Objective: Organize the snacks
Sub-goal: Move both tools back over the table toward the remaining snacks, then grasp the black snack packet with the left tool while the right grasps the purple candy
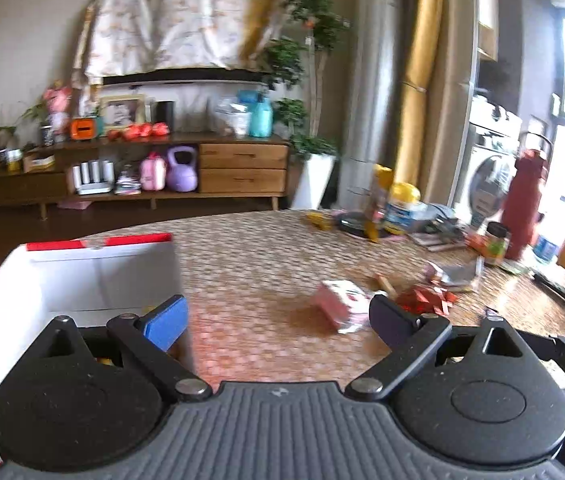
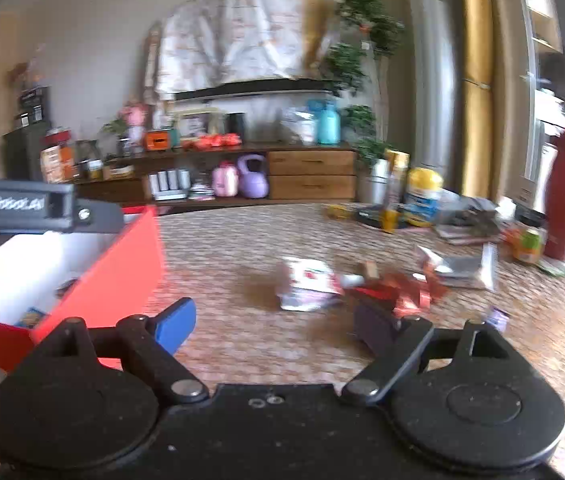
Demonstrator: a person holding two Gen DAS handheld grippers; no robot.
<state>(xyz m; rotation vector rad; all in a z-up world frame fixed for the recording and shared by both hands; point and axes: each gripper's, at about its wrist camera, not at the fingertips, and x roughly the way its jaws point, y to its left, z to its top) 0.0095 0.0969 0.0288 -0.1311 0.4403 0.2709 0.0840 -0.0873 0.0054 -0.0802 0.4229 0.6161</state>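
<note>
Spread tongs (image 1: pixel 278 318) beside box (image 1: pixel 94 268) edge

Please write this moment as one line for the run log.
left gripper: open, empty | right gripper: open, empty | red box: left on table | snack packets: loose on table

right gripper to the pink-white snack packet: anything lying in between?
Nothing. In the right wrist view only bare woven tabletop lies between the open right gripper and the pink-white packet.
</note>
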